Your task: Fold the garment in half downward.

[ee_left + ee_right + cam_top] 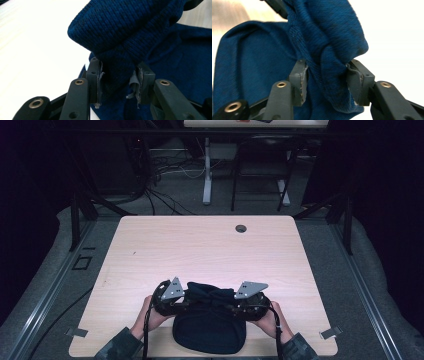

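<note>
**Both grippers pinched on knit garment, near edge of surface**

Risks first, as I judged them. The dark blue knit garment (210,320) lay at the near edge of the surface (210,245), its lower hem about level with that edge, so a pull toward me could have dragged it off. Each gripper held a thick bunched roll of fabric rather than 1 clean layer, so the knit could have crept out under tension, or a hidden layer could have been caught and spoiled any fold. The pad linings looked frayed and peeling in both gripper views, which I thought meant less friction. Uneven pulls from the 2 hands could have stretched or twisted the knit.

Left gripper (119,82): jaws at a narrow-to-medium gap, clamped on a rolled wad of the garment (120,32), fabric pressed against both pads, the roll bulging above the jaws.

Right gripper (325,80): similar gap, closed on a twisted fold of the same garment (324,37), fabric touching both pads.

In the high view the left gripper (170,300) and right gripper (250,302) sat at the garment's upper 2 corners, with the cloth bunched up between them and the rest lying flat toward me.
</note>
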A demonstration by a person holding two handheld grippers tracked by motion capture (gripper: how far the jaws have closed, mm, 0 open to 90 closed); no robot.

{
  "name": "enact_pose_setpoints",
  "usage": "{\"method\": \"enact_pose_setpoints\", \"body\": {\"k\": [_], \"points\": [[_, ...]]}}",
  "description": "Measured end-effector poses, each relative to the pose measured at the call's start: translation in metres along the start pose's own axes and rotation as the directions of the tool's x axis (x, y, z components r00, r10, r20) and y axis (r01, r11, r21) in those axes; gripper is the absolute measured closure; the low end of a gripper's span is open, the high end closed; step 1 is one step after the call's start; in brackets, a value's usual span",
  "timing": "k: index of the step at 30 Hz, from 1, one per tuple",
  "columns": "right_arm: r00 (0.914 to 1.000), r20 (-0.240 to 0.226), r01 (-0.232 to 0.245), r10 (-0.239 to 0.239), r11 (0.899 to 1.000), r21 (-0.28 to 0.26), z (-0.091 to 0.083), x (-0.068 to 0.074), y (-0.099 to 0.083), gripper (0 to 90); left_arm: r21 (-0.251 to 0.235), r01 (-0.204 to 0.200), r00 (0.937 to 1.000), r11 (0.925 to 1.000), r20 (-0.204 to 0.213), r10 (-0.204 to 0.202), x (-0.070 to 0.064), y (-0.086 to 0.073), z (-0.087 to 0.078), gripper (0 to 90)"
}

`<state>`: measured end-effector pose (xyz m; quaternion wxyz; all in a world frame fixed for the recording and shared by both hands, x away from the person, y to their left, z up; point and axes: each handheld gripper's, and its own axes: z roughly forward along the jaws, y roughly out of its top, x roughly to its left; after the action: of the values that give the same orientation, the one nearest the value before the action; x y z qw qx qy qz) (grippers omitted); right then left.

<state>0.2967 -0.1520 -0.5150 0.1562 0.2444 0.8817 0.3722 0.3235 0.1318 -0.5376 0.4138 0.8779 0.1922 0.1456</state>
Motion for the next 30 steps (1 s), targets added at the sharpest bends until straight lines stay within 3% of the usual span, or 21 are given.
{"method": "enact_pose_setpoints", "body": {"k": [14, 19, 30], "points": [[0.9993, -0.026, -0.028, 0.028, 1.0, -0.006, 0.001, 0.004, -0.012, 62.4, 0.009, -0.001, 1.0, 1.0, 0.01, 0.001, -0.011, -0.008, 0.001, 62.9], [1.0, -0.001, -0.008, 0.008, 1.0, -0.004, 0.002, 0.0, -0.013, 66.2, 0.017, 0.002, 1.0, 0.9998, 0.003, -0.002, -0.016, -0.01, 0.002, 66.4], [0.9981, 0.06, -0.016, 0.017, 1.0, -0.024, 0.013, -0.018, -0.009, 68.8, -0.007, 0.067, 0.9976, 0.9978, -0.021, -0.067, -0.011, -0.008, 0.014, 70.8]]}}
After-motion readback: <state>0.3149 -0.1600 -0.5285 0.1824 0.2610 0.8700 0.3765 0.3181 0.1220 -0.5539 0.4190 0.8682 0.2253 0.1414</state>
